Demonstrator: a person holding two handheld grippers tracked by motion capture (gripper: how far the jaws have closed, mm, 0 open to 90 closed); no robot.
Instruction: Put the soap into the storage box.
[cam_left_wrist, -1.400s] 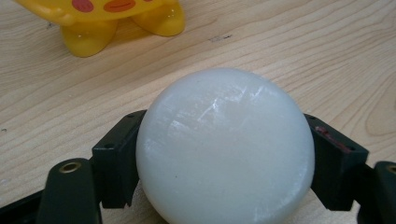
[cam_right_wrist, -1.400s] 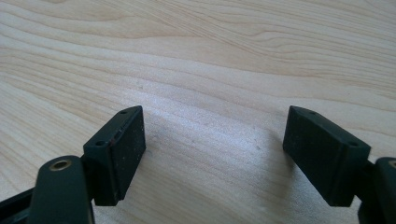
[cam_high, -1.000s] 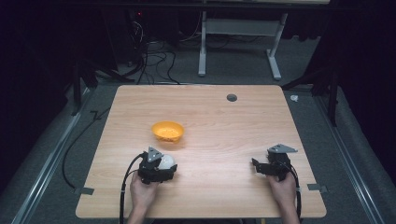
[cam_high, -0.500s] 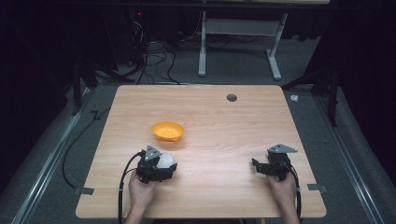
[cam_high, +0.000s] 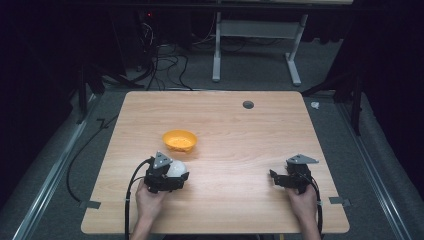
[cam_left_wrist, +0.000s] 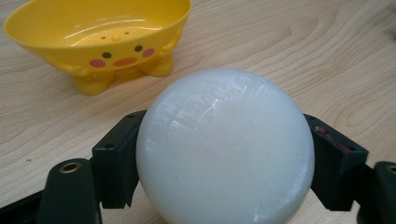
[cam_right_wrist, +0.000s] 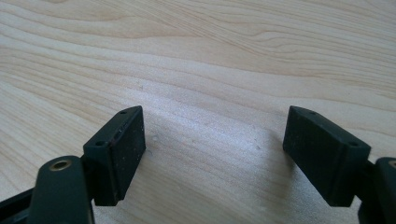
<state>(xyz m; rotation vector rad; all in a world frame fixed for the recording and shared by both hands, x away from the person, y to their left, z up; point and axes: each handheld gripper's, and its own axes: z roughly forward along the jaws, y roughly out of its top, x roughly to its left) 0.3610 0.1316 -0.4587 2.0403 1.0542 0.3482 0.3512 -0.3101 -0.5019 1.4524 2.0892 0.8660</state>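
Observation:
A white ball (cam_left_wrist: 224, 144) sits between the two black jaws of my left gripper (cam_high: 176, 174), which is shut on it near the table's front left. In the high view the white ball (cam_high: 176, 168) shows just above the hand. A yellow chick-faced bowl (cam_high: 180, 141) stands empty a little beyond it; the bowl (cam_left_wrist: 100, 39) has a painted face and small feet. My right gripper (cam_high: 274, 178) rests low over the table at the front right, its jaws wide apart with bare wood between its fingers (cam_right_wrist: 119, 151).
The wooden table (cam_high: 240, 130) has a dark round hole (cam_high: 248, 104) near its far edge. Cables trail from both grippers off the front edge. A white desk frame (cam_high: 255, 55) and floor cables lie beyond the table.
The left gripper with the ball has shifted slightly, staying close to the bowl. The right gripper has not moved.

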